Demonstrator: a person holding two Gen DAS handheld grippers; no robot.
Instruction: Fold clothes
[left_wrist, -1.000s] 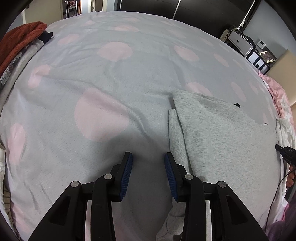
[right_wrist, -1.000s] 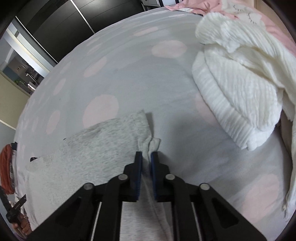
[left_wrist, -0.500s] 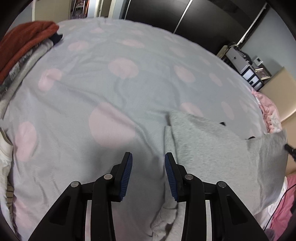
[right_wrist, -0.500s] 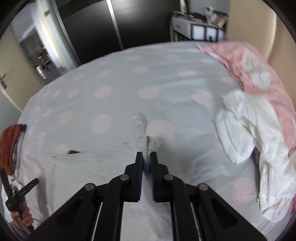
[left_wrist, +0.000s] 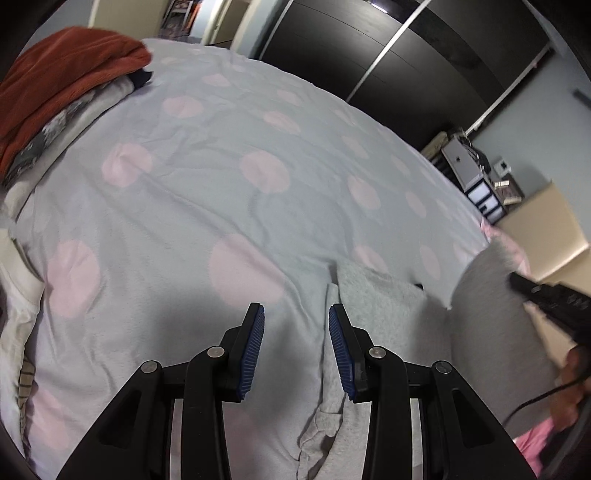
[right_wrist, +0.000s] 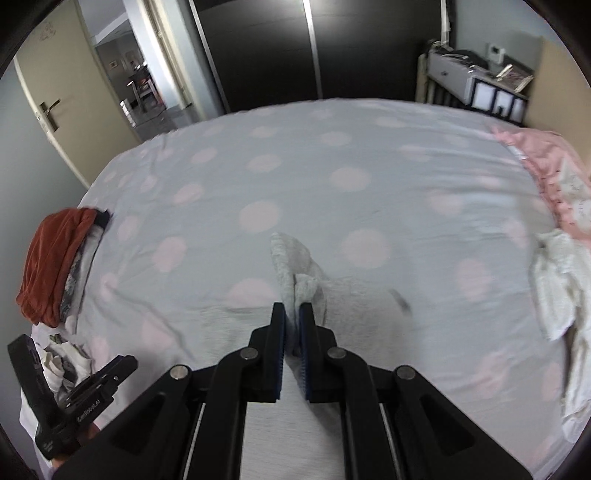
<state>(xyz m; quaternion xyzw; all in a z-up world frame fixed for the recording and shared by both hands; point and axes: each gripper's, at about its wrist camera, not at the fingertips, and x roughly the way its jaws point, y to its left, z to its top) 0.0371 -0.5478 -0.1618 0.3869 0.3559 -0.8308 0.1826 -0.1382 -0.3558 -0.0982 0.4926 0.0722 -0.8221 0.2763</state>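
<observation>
Right wrist view is showing the right gripper (right_wrist: 291, 314) clenching a bunched corner of the grey garment (right_wrist: 354, 299) at the centre of the frame, the cloth sticking up past the blue pads as a soft peak, so the pinch is carrying a raised edge rather than pressing it flat; that reads as a fold being carried over. Below and to either side of the jaws the rest of the garment is lying pale and somewhat blurred on the polka-dot bedspread (right_wrist: 332, 177). In the left wrist view the left gripper (left_wrist: 295, 347) is hanging with its jaws spread and nothing between them, low in the middle of the frame, just above the garment's left edge (left_wrist: 376, 306), probably placed to pin or catch that side while the other end travels. At the right of that frame a sheet of grey fabric is standing up off the bed, with the right gripper's dark body (left_wrist: 554, 299) beside it. A stack of folded clothes topped by a rust-red piece (right_wrist: 55, 262) is sitting at the left edge of the bed, seemingly the pile for finished items, while crumpled white knitwear (right_wrist: 557, 280) and a pink garment (right_wrist: 546, 162) are lying at the right edge; whether those are waiting their turn I cannot tell.
</observation>
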